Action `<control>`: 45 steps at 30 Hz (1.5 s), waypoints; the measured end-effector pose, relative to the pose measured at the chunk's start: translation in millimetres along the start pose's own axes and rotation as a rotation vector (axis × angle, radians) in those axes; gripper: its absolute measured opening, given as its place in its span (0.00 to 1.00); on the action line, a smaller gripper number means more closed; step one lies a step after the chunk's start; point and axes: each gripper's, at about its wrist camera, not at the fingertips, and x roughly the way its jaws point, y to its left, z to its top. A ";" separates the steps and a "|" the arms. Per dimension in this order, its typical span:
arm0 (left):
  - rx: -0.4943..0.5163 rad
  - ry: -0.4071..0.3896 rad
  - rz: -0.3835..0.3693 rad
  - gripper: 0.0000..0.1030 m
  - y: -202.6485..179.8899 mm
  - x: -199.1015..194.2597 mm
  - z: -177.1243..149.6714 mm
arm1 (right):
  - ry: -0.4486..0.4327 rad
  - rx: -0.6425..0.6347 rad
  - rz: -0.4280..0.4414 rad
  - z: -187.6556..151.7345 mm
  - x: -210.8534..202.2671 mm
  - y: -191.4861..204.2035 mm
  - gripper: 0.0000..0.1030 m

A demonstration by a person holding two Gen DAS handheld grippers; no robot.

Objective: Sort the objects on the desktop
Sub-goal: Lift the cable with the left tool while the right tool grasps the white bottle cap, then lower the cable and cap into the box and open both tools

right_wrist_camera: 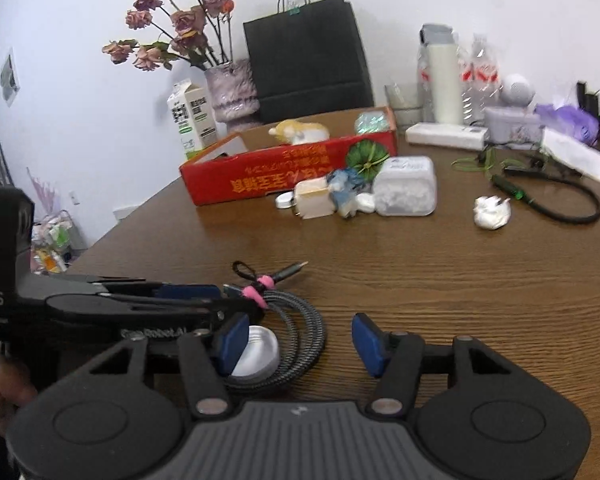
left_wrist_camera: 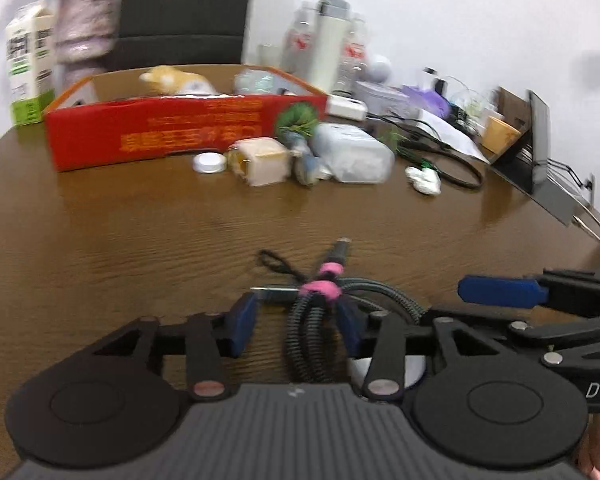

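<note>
At the bottom of the left wrist view, the left gripper (left_wrist_camera: 296,326) stands part-open around the coiled braided cable (left_wrist_camera: 312,344), its right pad against the coil and its left pad clear. The right gripper (right_wrist_camera: 296,344) gapes empty beside the coil on the table (right_wrist_camera: 460,280). Farther back, at upper centre, sits the red box (right_wrist_camera: 284,176).

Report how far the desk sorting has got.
Done: a yellow plush toy and a shiny wrapped packet lie in the red cardboard box.
In hand: the left gripper straddles the coiled grey braided cable with pink ties, not clamped.
Left: cream cube charger, clear plastic tub, white earbuds.
</note>
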 end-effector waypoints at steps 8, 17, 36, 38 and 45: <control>0.001 -0.134 0.023 0.14 -23.7 -31.1 9.5 | -0.050 0.057 -0.039 2.6 -18.5 -18.6 0.56; -0.182 -0.208 0.047 0.14 25.6 -81.2 28.3 | -0.010 -0.053 0.017 5.4 -2.3 2.9 0.65; -0.261 -0.197 0.115 0.14 52.5 -124.5 17.0 | -0.083 -0.120 -0.027 44.4 -43.4 13.6 0.38; -0.246 -0.221 0.126 0.14 63.2 -118.5 42.3 | -0.102 -0.129 -0.024 64.0 -38.8 6.8 0.38; -0.249 -0.228 0.250 0.15 109.6 -27.7 153.8 | -0.116 -0.182 -0.003 176.8 53.4 -9.1 0.38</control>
